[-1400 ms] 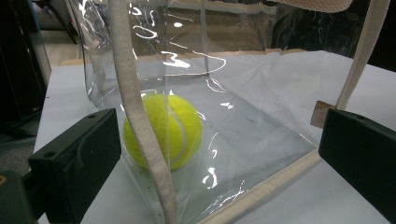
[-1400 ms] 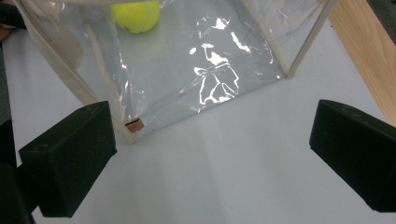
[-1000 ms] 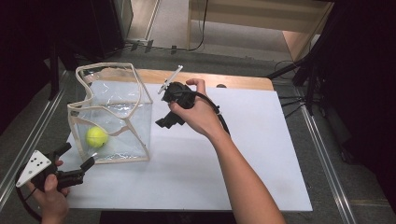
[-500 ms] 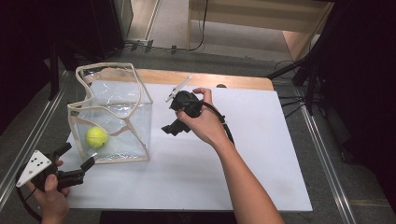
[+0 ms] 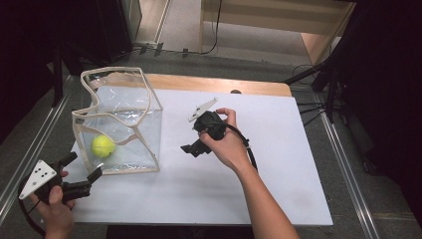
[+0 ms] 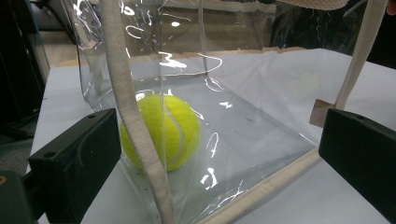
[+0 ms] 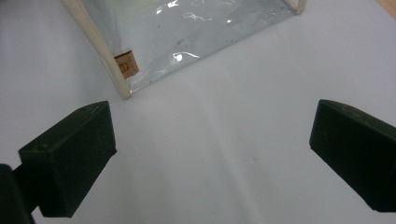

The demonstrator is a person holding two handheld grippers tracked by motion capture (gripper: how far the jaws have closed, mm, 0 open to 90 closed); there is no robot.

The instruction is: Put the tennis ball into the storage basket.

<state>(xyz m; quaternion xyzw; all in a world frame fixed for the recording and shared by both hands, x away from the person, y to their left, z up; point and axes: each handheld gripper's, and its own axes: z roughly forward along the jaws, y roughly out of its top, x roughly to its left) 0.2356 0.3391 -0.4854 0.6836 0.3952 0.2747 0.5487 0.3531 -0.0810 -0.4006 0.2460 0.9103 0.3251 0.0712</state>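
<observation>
Clear bag (image 5: pixel 124 127) stands upright on the white bench (image 5: pixel 278 164), at its left half, mouth up and cream-trimmed rim slumped inward. Tennis ball (image 5: pixel 103 146) lies inside on the bag floor, toward the near-left corner.

Left gripper (image 5: pixel 82 172) sits at the bench's near-left edge, just beside the bag's near-left corner; jaws spread wide, nothing between them. In the left gripper view the ball (image 6: pixel 161 130) sits behind the clear wall and a cream trim strip (image 6: pixel 133 116).

Right gripper (image 5: pixel 191 148) is held over open bench right of the bag, apart from it, jaws released and empty. The right gripper view shows bare white surface between the jaws, with the bag's bottom corner (image 7: pixel 122 88) ahead.
</observation>
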